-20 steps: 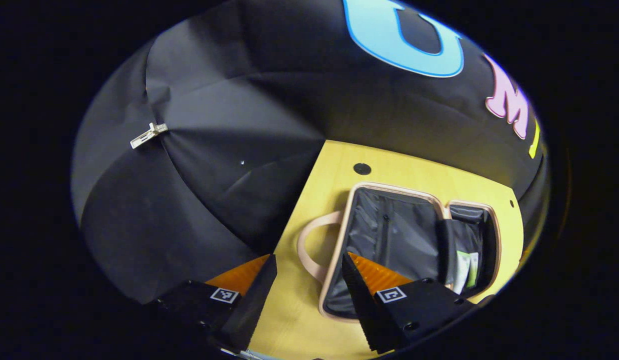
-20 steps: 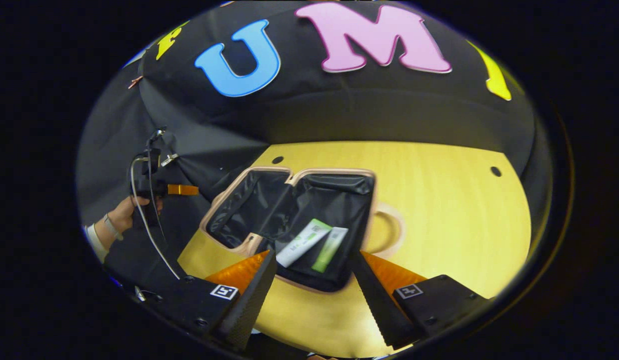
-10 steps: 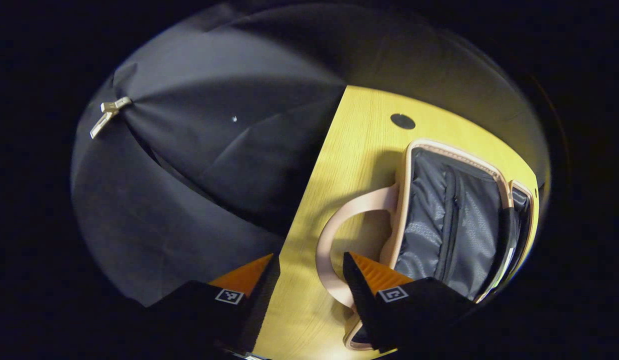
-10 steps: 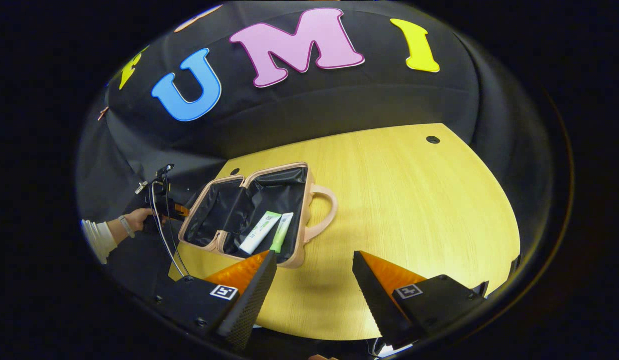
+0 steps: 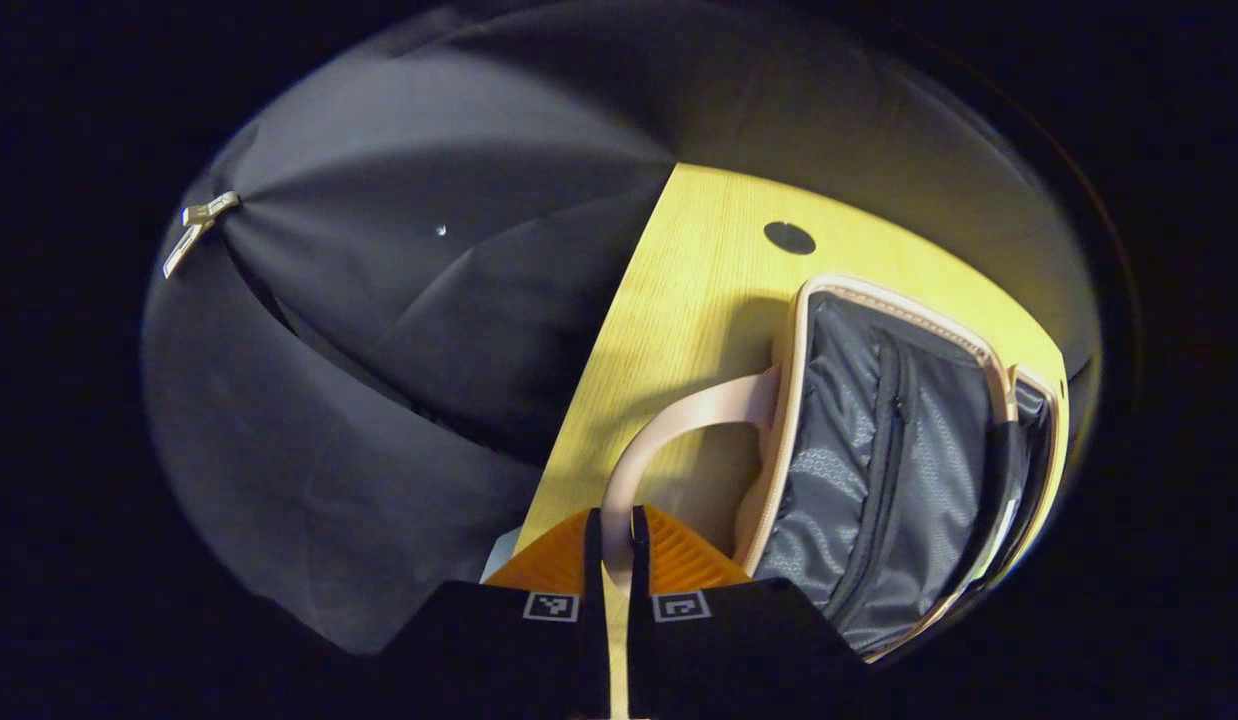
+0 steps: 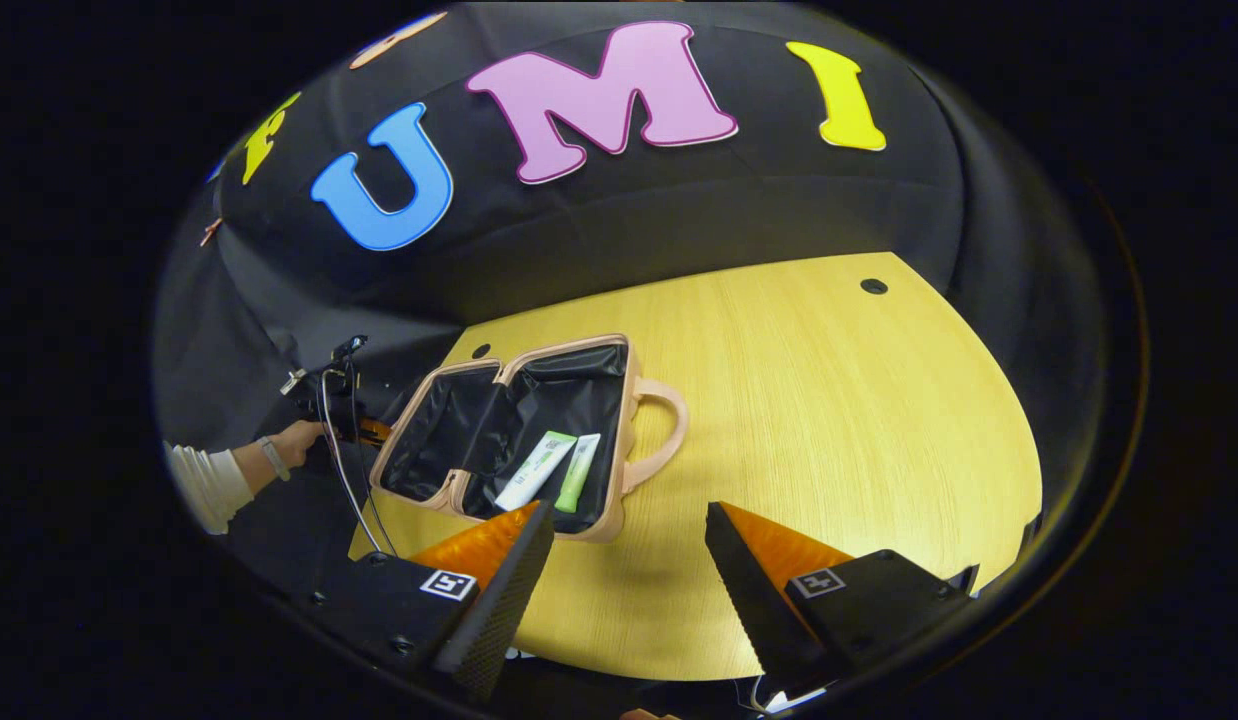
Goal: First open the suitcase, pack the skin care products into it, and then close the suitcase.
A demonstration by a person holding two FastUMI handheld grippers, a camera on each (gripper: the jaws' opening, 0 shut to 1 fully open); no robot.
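Right gripper view shows the suitcase (image 6: 519, 440) lying open toward the table's (image 6: 829, 420) left side, two tubes (image 6: 554, 470) in its right half. The left gripper (image 5: 616, 535) pinches the handle (image 5: 669, 430) of the lid half between closed jaws; best swing it in a smooth arc over the hinge. The right gripper (image 6: 629, 560) hovers nearer, jaws spread and empty.

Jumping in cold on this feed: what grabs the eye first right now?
The pink suitcase lies splayed open on the yellow table, with two tubes in its right-hand half. In the left gripper view, the left gripper is pinched shut on one carry handle. The right gripper hangs open above bare tabletop, holding nothing.
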